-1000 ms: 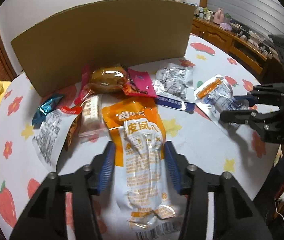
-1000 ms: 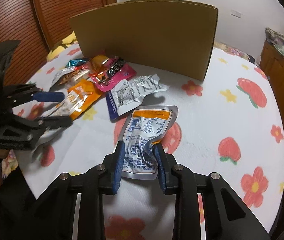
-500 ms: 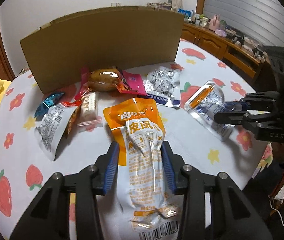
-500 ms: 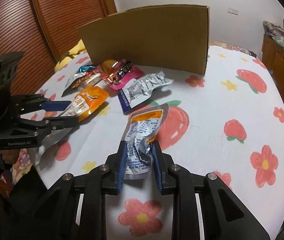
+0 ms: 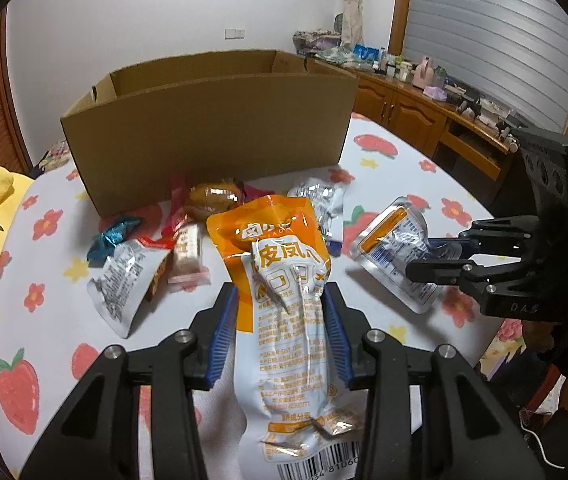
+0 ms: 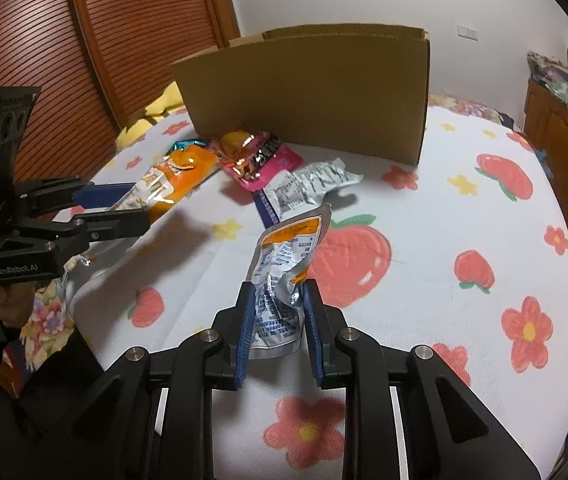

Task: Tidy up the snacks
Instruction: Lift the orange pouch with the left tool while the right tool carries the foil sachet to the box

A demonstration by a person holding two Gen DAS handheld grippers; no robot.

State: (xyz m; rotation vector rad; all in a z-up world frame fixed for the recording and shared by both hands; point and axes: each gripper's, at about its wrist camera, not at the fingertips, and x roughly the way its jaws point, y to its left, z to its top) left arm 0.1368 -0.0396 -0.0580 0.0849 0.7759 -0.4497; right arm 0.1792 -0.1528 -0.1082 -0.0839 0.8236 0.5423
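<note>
Snacks in soft packets are the matter here, and two of them are already taken up. Nearest, the left claw (image 5: 279, 332) is closed on a long orange and white plastic packet (image 5: 284, 304), whose far end stands clear above the tabletop (image 5: 63, 344) with its strawberry and flower cloth. The right claw (image 6: 277, 332) pinches the crumpled end of a silver packet with an orange band (image 6: 284, 264), also raised. Behind them several packets lie loose: a silver and red pouch (image 5: 121, 282), a small pink wrapped bar (image 5: 187, 254), a blue foil sweet (image 5: 111, 234), a brown glossy bun packet (image 5: 213, 196), a magenta packet (image 6: 261, 162) and a silver and purple pouch (image 6: 308, 188). Farthest stands the open brown cardboard box (image 5: 211, 132); I cannot see whether anything is inside. I judge the sorting is at an early stage, with most packets left.
</note>
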